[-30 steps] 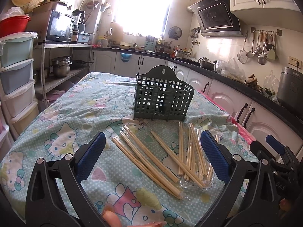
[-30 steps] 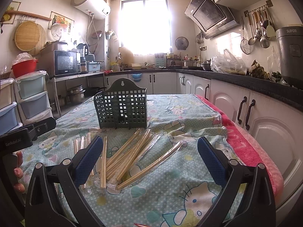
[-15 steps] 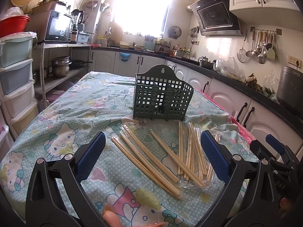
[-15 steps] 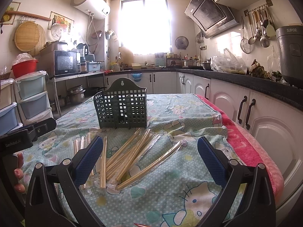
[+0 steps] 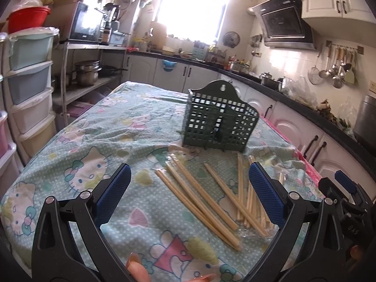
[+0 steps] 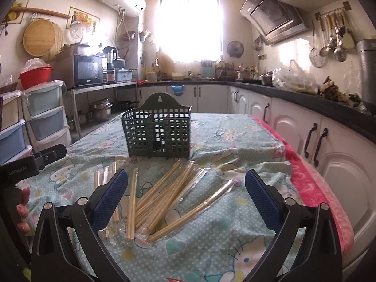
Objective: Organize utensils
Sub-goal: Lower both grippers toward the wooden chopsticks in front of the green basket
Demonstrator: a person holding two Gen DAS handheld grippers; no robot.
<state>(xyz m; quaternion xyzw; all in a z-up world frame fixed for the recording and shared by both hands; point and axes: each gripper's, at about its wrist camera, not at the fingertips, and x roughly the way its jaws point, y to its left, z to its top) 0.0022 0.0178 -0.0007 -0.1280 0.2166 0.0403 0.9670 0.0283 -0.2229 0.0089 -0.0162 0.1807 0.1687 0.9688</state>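
Several wooden chopsticks in clear wrappers [image 5: 211, 197] lie scattered on the patterned tablecloth, also in the right wrist view [image 6: 164, 192]. Behind them stands an upright dark green lattice utensil basket [image 5: 218, 127], seen also in the right wrist view [image 6: 157, 131]; it looks empty. My left gripper [image 5: 190, 188] is open and empty, hovering just in front of the chopsticks. My right gripper [image 6: 185, 192] is open and empty, also just short of the pile. The left gripper's body shows at the left edge of the right wrist view [image 6: 30, 164].
The table [image 5: 94, 141] carries a light green cartoon cloth with a pink edge on the right [image 6: 312, 188]. Plastic drawers [image 5: 28, 89] stand at the left. White cabinets and a dark counter [image 6: 317, 127] run along the right.
Both grippers have stayed nearly still; the left view has shifted very slightly. The chopsticks and basket have not moved.
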